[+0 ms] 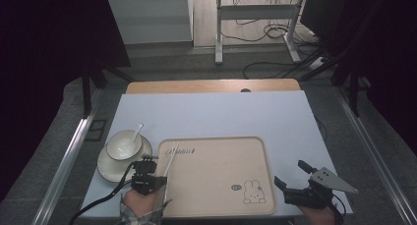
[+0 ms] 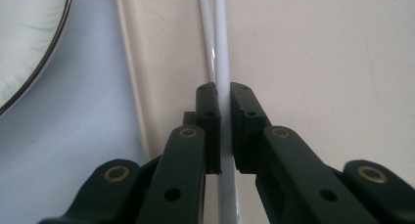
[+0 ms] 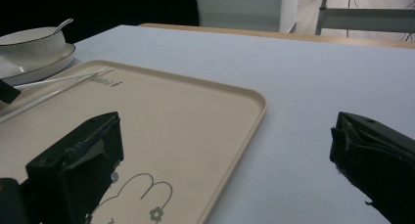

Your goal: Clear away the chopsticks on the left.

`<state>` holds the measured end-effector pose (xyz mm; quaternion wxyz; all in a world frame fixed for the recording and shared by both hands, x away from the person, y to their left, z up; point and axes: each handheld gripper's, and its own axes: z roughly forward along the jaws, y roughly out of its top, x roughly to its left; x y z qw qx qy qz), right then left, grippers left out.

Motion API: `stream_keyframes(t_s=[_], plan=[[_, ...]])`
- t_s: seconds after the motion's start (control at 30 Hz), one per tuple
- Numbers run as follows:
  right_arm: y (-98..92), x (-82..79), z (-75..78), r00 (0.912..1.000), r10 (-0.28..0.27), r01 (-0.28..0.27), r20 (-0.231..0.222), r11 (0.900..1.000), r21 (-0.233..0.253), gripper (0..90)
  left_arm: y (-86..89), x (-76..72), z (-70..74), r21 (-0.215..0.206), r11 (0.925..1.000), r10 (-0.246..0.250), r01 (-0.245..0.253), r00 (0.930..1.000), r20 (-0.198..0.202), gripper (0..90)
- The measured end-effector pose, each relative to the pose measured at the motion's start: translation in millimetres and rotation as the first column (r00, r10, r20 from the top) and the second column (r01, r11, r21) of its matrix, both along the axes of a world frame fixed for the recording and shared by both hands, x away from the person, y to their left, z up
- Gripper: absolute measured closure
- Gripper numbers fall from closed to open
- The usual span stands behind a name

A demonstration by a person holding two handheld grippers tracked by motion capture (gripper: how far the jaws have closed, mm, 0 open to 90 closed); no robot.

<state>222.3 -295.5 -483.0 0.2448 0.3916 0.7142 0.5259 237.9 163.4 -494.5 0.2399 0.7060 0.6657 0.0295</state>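
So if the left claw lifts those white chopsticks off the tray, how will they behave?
The chopsticks look glossy, so they may slip in the left claw. It seems to pinch one stick, so the other probably stays on the tray. Thin and straight, they are likely stiff and light.

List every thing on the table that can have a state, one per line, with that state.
Left gripper: shut on the chopsticks.
Right gripper: open, holds nothing.
Chopsticks: lying along the tray's left edge.
Tray: flat on the table, bare apart from the chopsticks.
Bowl: upright on the plate.
Spoon: resting in the bowl.
Plate: under the bowl.
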Motion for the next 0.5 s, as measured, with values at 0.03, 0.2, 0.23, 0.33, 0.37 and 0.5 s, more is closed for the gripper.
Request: stream_keyframes(t_s=[0.03, 0.2, 0.23, 0.33, 0.37, 0.5], plan=[[0.1, -0.1, 0.1, 1.0000, -0.001, 0.001, 0.001, 1.000, 0.001, 0.0, -1.7, 0.4, 0.6, -0.008, 1.0000, -0.003, 0.003, 1.0000, 0.000, 84.7], [-0.2, -0.2, 0.7, 1.0000, 0.000, 0.000, -0.001, 1.000, 0.007, 0.0, -16.0, 3.6, 2.1, -0.040, 0.9992, -0.003, 0.004, 1.0000, 0.007, 84.7], [-0.3, -0.2, 0.8, 1.0000, 0.000, 0.000, 0.000, 1.000, 0.007, 0.0, -19.8, 4.6, 0.3, -0.040, 0.9992, -0.004, 0.004, 1.0000, 0.004, 84.7], [-1.1, 0.1, 0.7, 1.0000, 0.001, -0.001, 0.002, 1.000, 0.007, 0.0, -32.7, 6.0, -5.1, -0.034, 0.9993, -0.015, 0.015, 0.9999, 0.002, 84.6], [-1.7, 0.1, 0.7, 1.0000, 0.000, 0.000, 0.000, 1.000, 0.009, 0.0, -36.5, 6.1, -6.6, -0.029, 0.9994, -0.019, 0.019, 0.9998, 0.002, 84.7], [-2.2, 0.3, 1.1, 1.0000, 0.002, -0.002, -0.002, 1.000, 0.013, 0.0, -38.8, 5.5, -12.1, -0.002, 0.9998, -0.020, 0.020, 0.9998, -0.007, 84.6]])
